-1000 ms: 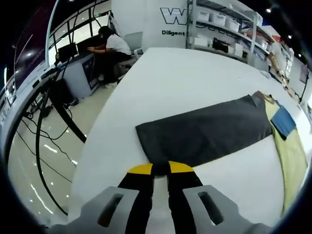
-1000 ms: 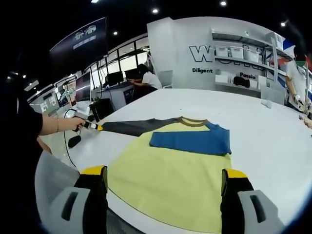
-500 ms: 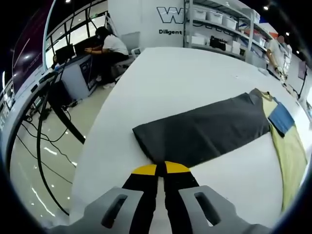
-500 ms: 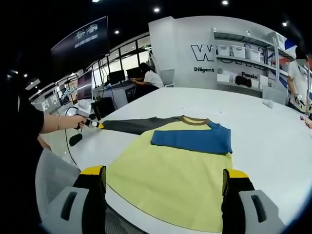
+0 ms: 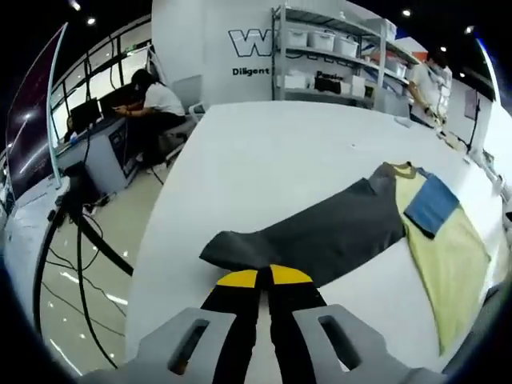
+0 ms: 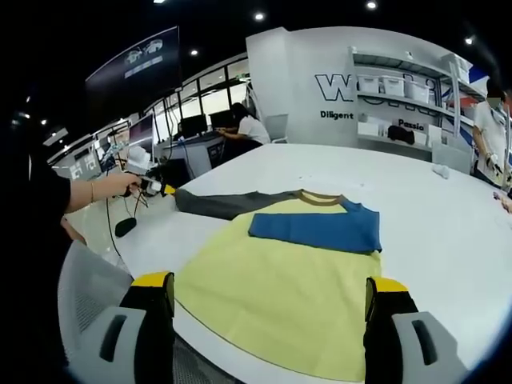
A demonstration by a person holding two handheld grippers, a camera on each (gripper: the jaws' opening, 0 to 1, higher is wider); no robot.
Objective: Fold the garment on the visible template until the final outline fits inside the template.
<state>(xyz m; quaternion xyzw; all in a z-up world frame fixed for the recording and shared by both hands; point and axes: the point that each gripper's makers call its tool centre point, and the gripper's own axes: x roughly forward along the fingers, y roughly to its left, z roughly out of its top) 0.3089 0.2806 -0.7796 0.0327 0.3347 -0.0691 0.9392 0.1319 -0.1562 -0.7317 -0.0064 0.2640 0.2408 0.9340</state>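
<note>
A shirt lies flat on the white table [image 6: 448, 232]: yellow body [image 6: 280, 296], brown collar [image 6: 320, 198], and a blue sleeve [image 6: 316, 228] folded across the chest. Its grey sleeve [image 5: 320, 236] stretches away from the body. My left gripper [image 5: 265, 276] is shut on that sleeve's cuff end, which is raised and buckled off the table. In the right gripper view the left gripper [image 6: 160, 189] sits in a person's hand at the grey sleeve [image 6: 228, 204] tip. My right gripper [image 6: 272, 283] stands open over the shirt's near hem, holding nothing. The yellow body [image 5: 444, 256] and blue sleeve [image 5: 432, 204] lie at the right.
The table's curved edge [image 5: 172, 216] drops to a floor with cables [image 5: 72, 248]. A person sits at a desk [image 5: 152, 100] beyond it. Shelves [image 5: 336, 56] line the back wall, another person [image 6: 490, 120] stands at the far right, and a small white object [image 6: 438, 170] lies on the table.
My left gripper has lifted the grey sleeve's cuff and carried it toward the shirt body, so the sleeve end now bunches. The right gripper stays open in place.
</note>
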